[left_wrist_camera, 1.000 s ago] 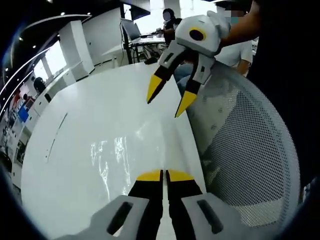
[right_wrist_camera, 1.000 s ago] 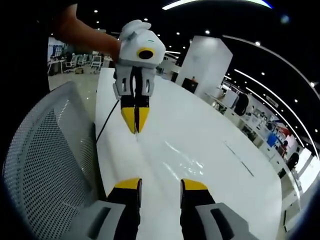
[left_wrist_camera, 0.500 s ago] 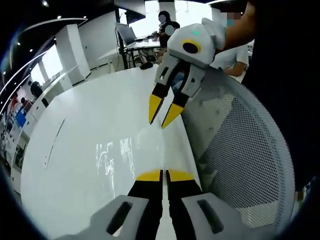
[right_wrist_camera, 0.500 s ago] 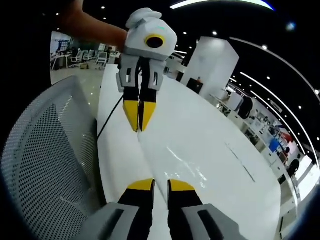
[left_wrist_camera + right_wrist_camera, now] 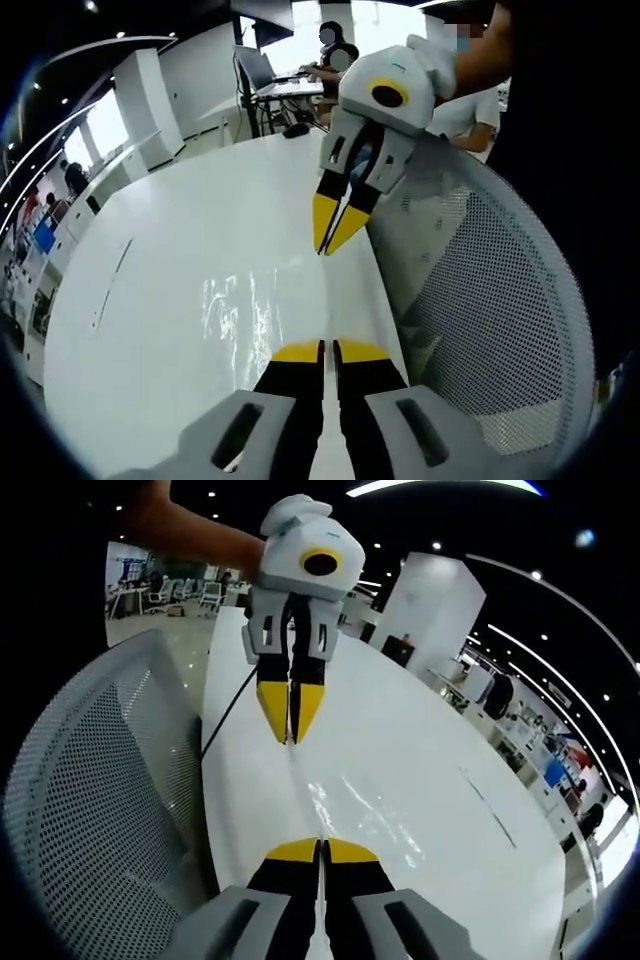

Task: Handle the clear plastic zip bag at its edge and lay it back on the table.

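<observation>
The worktop (image 5: 160, 300) lies open and bare across its broad middle and far side, leaving wide room to pass. Along its near edge a mesh chair (image 5: 500, 300) back stands close, crowding that side. Desks (image 5: 280, 90) stand well beyond the far end.

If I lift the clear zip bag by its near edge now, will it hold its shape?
Probably not. The zip bag looks like thin, wrinkled film lying flat on the table, so it should droop. It appears empty, so likely very light. Its glossy surface may slip between the shut left gripper tips.
</observation>
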A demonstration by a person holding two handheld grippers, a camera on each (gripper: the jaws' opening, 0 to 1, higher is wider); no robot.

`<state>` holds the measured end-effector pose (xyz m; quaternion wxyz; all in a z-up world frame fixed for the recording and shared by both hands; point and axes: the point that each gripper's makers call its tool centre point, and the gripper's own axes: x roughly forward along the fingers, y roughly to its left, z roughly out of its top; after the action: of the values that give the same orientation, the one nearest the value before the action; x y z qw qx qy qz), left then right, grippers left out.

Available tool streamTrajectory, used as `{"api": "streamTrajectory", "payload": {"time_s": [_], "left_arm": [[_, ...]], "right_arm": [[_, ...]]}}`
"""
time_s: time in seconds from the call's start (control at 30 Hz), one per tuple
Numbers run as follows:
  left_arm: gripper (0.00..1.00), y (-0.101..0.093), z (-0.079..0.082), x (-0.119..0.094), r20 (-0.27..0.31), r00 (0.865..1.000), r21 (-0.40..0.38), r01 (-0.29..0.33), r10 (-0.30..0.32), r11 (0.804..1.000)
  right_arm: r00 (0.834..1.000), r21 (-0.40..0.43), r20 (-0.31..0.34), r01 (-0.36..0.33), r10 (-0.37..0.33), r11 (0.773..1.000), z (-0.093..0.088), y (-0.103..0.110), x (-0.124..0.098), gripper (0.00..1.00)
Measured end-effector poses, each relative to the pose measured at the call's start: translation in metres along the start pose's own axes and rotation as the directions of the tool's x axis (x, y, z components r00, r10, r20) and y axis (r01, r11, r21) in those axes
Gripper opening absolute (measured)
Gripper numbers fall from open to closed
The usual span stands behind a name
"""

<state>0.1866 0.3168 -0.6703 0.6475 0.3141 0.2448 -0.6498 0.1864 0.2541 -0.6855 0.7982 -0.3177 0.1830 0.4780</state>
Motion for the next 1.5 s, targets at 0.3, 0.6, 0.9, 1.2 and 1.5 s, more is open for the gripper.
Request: {"api": "streamTrajectory", "payload": {"time_s": [0.3, 0.6, 0.9, 1.2, 1.5], "left_arm": [[0.03, 0.001, -0.005, 0.002, -0.024, 0.999, 0.097, -0.032, 0.034, 0.995], [0.0, 0.004, -0.007, 0.003, -0.037, 0.998, 0.133, -0.043, 0.049, 0.99], [0.0, 0.004, -0.006, 0.003, -0.036, 0.998, 0.138, -0.045, 0.05, 0.989], [0.0, 0.004, -0.006, 0.002, -0.036, 0.998, 0.132, -0.044, 0.049, 0.99], [0.0, 0.004, -0.005, 0.001, -0.034, 0.998, 0.137, -0.052, 0.057, 0.989]], "right_arm": [[1.0, -0.003, -0.001, -0.013, 0.013, 1.0, 0.003, 0.001, 0.001, 0.0], [1.0, -0.014, -0.003, -0.023, 0.023, 1.0, 0.004, 0.003, 0.0, 0.0], [1.0, -0.008, -0.005, -0.025, 0.025, 1.0, 0.004, 0.003, -0.001, 0.0], [0.999, 0.011, 0.027, -0.028, 0.028, 1.0, 0.019, 0.0, -0.001, 0.06], [0.997, 0.009, 0.05, -0.058, 0.058, 0.998, 0.032, 0.003, 0.004, 0.09]]}}
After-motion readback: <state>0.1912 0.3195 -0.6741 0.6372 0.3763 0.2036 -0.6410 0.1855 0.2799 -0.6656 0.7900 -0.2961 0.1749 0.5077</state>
